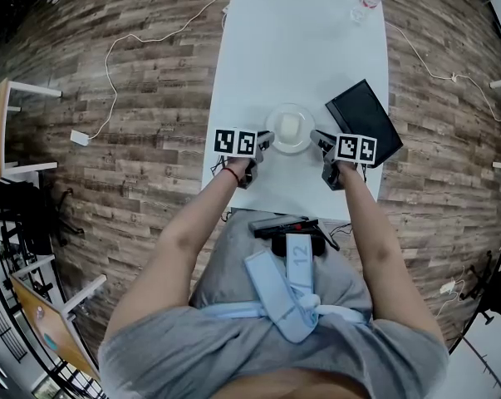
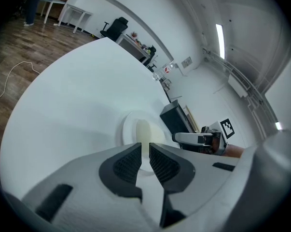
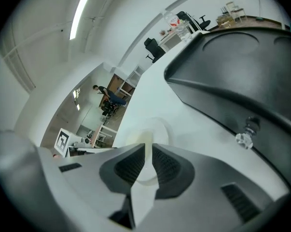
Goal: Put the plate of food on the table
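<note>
Left gripper (image 1: 265, 140) – jaws nipped on plate (image 1: 278, 113) rim, left side | right gripper (image 1: 317, 138) – jaws nipped on opposite rim | plate, 1 pale food (image 1: 291, 128) piece, near end of white table (image 1: 300, 40), beside black case (image 1: 364, 119).

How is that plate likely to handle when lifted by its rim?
The plate looks rigid and smooth, so its thin rim may slip in the left tongs and right tongs. Held at opposite edges, it probably tilts if one side lags. The pale food could slide.
</note>
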Demonstrator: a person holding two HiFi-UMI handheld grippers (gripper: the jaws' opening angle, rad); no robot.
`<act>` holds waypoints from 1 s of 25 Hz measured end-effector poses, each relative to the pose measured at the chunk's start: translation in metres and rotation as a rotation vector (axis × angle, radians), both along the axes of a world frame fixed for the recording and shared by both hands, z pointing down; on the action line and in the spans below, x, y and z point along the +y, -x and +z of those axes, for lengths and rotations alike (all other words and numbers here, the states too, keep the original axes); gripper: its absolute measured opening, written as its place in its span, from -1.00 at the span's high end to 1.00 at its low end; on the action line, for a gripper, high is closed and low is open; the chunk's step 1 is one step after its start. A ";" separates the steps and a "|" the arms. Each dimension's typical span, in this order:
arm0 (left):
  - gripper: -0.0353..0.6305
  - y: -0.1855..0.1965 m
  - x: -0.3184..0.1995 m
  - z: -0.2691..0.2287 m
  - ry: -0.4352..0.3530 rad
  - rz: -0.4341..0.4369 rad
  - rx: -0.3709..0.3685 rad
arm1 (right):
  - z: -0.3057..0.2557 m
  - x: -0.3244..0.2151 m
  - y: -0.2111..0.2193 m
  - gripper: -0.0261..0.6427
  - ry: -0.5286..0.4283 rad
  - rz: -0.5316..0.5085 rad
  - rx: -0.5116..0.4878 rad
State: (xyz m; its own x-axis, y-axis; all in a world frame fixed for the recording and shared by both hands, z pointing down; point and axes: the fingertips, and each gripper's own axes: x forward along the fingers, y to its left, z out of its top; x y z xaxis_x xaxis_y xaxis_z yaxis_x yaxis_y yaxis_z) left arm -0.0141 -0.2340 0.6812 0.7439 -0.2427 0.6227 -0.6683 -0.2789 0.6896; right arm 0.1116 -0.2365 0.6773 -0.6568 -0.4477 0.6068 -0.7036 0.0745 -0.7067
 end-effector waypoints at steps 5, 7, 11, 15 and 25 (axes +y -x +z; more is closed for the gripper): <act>0.76 -0.006 0.006 -0.012 -0.051 0.003 0.032 | -0.015 0.013 0.008 0.80 -0.072 -0.063 0.040; 0.76 -0.009 0.010 -0.016 -0.066 0.008 0.049 | -0.023 0.016 0.010 0.80 -0.105 -0.083 0.054; 0.76 -0.015 0.019 -0.028 -0.132 0.031 0.095 | -0.044 0.019 0.014 0.80 -0.209 -0.115 0.068; 0.76 -0.014 0.031 -0.042 -0.213 0.050 0.110 | -0.063 0.029 0.018 0.80 -0.289 -0.128 0.077; 0.80 -0.009 0.066 -0.083 -0.379 0.058 0.122 | -0.103 0.069 0.019 0.80 -0.405 -0.154 0.047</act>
